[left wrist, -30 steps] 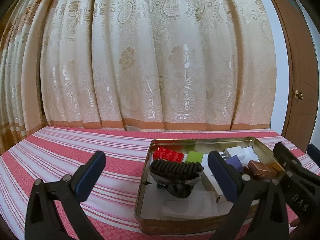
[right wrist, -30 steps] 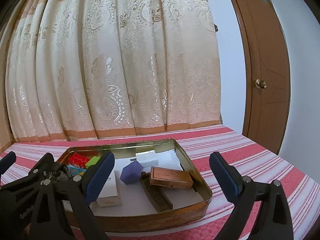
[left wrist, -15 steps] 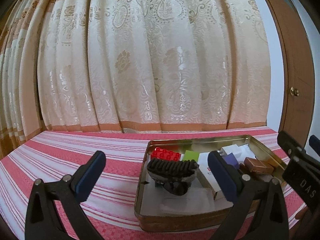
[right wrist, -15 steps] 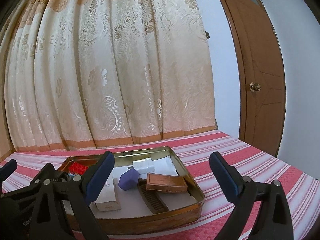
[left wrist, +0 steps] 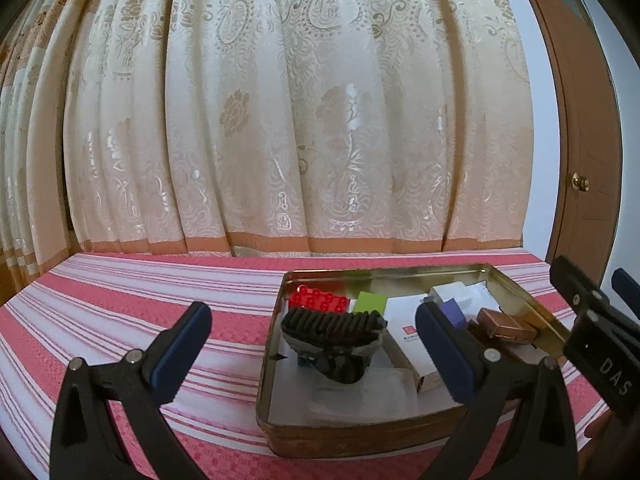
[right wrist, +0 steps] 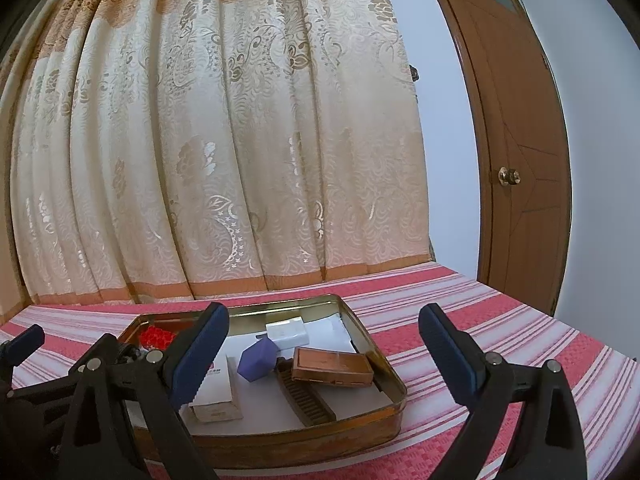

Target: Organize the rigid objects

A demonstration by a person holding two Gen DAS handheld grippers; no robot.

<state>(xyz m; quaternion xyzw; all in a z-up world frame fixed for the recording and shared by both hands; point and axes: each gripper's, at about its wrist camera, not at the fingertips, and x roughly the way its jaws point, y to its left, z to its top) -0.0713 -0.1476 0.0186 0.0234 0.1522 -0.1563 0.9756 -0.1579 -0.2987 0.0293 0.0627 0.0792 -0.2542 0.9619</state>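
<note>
A striped red-and-white worktop (left wrist: pixel 132 304) stretches bare at the left, in front of a cream patterned curtain (left wrist: pixel 304 120). The left tool (left wrist: pixel 312 344) hovers low above it with its blue-padded fingers spread wide and nothing between them. Just ahead and slightly right of that tool sits a shallow metal tin (left wrist: pixel 360 436), which holds the rigid items: a red studded brick (left wrist: pixel 318 298) and a green block (left wrist: pixel 371 303) at the far left corner, and a dark ribbed brush (left wrist: pixel 334 326) in front of them, its long axis running across the tool's line of sight.

Further right in the tin lie a white carton (right wrist: pixel 214 384), a purple block (right wrist: pixel 258 358), a dark comb (right wrist: pixel 306 394) and a brown flat box (right wrist: pixel 332 368) resting partly on the comb. The comb's long axis runs from the near rim towards the far one; the brown box lies crosswise over its far end. The right tool (right wrist: pixel 324 356), also gaping wide and empty, faces this end of the tin, with the brown box almost dead ahead of it.

On that layout the right tool appears nearer the box and comb, the left nearer the brush. A brown door (right wrist: pixel 516 160) closes the scene at far right.
</note>
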